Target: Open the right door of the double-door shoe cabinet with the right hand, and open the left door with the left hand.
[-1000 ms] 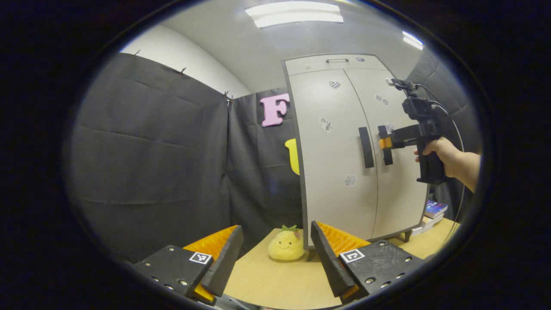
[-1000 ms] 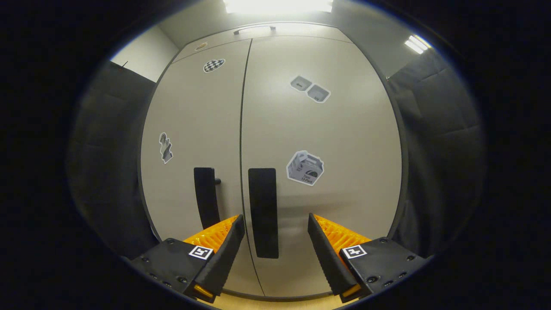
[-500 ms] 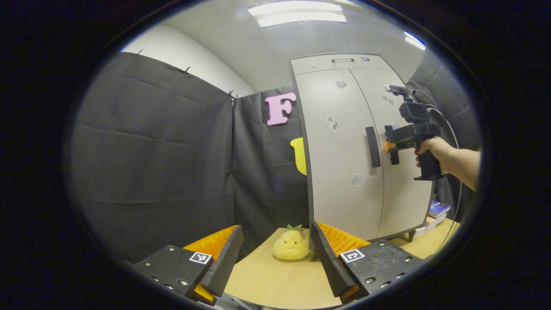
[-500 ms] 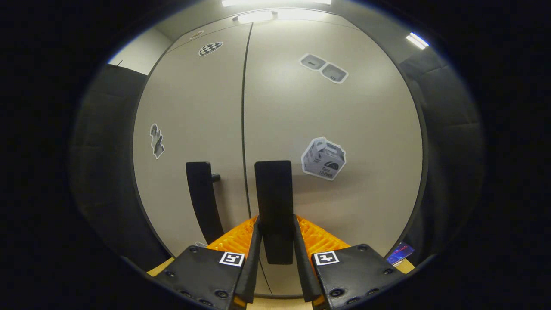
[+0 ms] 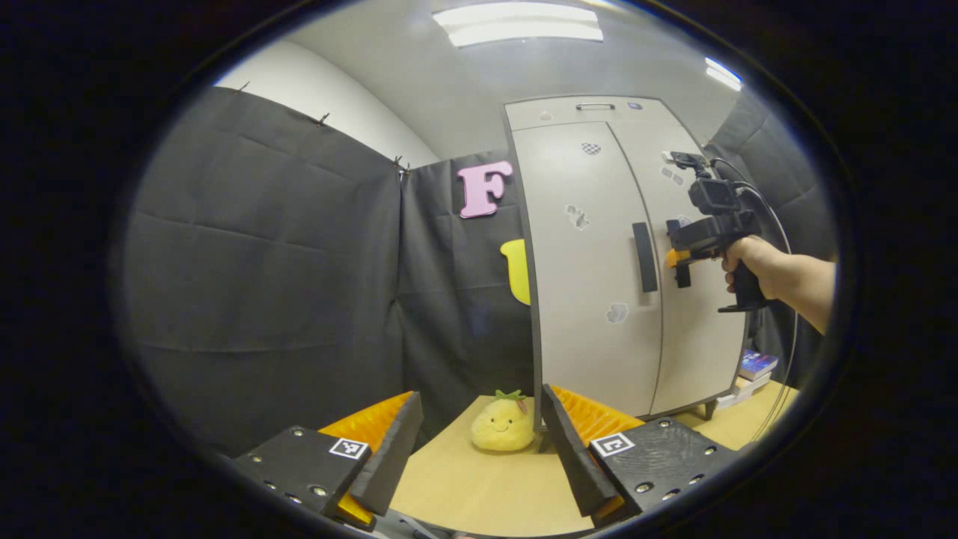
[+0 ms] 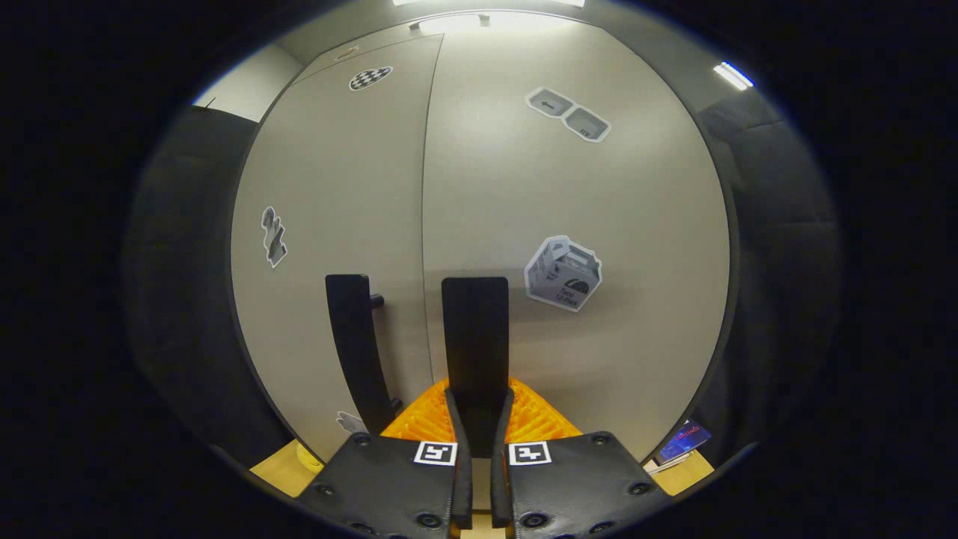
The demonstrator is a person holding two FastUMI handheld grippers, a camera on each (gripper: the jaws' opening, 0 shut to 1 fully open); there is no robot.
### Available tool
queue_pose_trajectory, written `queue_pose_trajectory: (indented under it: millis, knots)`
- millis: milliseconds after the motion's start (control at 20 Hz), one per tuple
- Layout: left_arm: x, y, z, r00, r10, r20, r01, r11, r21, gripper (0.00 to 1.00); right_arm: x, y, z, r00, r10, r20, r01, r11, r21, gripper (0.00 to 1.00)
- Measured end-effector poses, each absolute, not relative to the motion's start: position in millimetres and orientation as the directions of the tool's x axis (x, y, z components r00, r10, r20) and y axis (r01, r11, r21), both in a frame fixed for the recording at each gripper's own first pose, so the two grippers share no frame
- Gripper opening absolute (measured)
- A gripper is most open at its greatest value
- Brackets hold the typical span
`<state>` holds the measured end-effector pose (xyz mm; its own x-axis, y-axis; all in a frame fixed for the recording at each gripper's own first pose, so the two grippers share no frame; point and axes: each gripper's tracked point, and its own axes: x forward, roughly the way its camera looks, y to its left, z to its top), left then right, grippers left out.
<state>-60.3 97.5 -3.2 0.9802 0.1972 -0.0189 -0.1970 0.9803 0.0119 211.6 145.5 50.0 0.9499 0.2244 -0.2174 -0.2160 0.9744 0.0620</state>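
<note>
Right tongs [image 6: 477, 438] pinched on the right door handle [image 6: 474, 329] — doors not yet open.
I keep the left tongs [image 5: 475, 442] spread and low over the bench [image 5: 479, 486], clear of the right door's swing — left door handle [image 5: 644, 257] untouched.

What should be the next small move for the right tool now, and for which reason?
Probably a gentle pull straight back. The right tool is closed on the right door handle, both fingers against its sides, and the right door looks shut, flush with the left door. The left tool is open and far from the cabinet, so its turn likely comes later.
</note>
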Motion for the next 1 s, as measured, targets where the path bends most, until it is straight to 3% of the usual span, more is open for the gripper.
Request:
queue_pose_trajectory:
  millis: [50,1000]
  knots:
    - [-60,97,-3,0.982,0.19,-0.016,-0.19,0.982,0.011,0.92,210,145,50,0.948,0.232,-0.218,-0.223,0.973,0.064,0.11]
    - [-53,29,18,0.999,-0.016,0.029,0.016,1.0,0.0,0.92,205,123,54,0.906,0.348,-0.24,-0.323,0.936,0.137,0.11]
